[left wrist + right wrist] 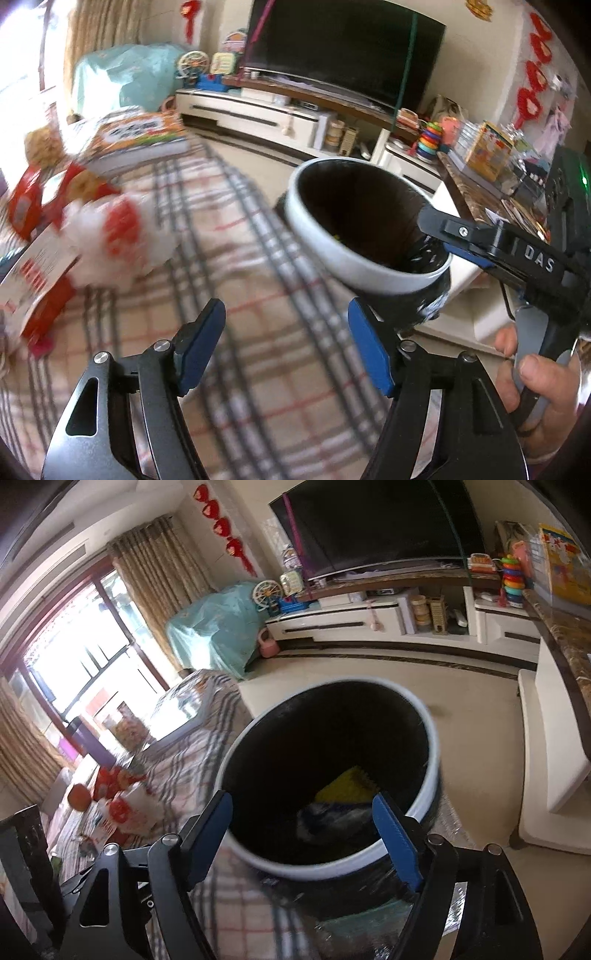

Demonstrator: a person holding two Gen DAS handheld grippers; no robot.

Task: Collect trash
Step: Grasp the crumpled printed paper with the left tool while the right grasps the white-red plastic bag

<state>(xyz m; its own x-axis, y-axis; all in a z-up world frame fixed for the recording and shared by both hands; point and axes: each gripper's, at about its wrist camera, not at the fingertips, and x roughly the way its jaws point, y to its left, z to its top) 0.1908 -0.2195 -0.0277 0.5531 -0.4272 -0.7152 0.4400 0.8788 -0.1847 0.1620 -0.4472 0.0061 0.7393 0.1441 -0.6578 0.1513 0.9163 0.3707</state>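
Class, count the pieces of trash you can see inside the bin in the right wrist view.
2: a yellow wrapper against the far inner wall of the bin, and a dark crumpled wrapper just in front of it. The near rim may hide more.

bin [432, 790]: glossy white rim | tablecloth [240, 295]: plaid cloth

Both grippers are black metal with blue-padded fingers [369, 347] and silver screws, white "DAS" lettering on the right gripper [439, 230], bare-skinned hand [532, 380] on its grey handle.
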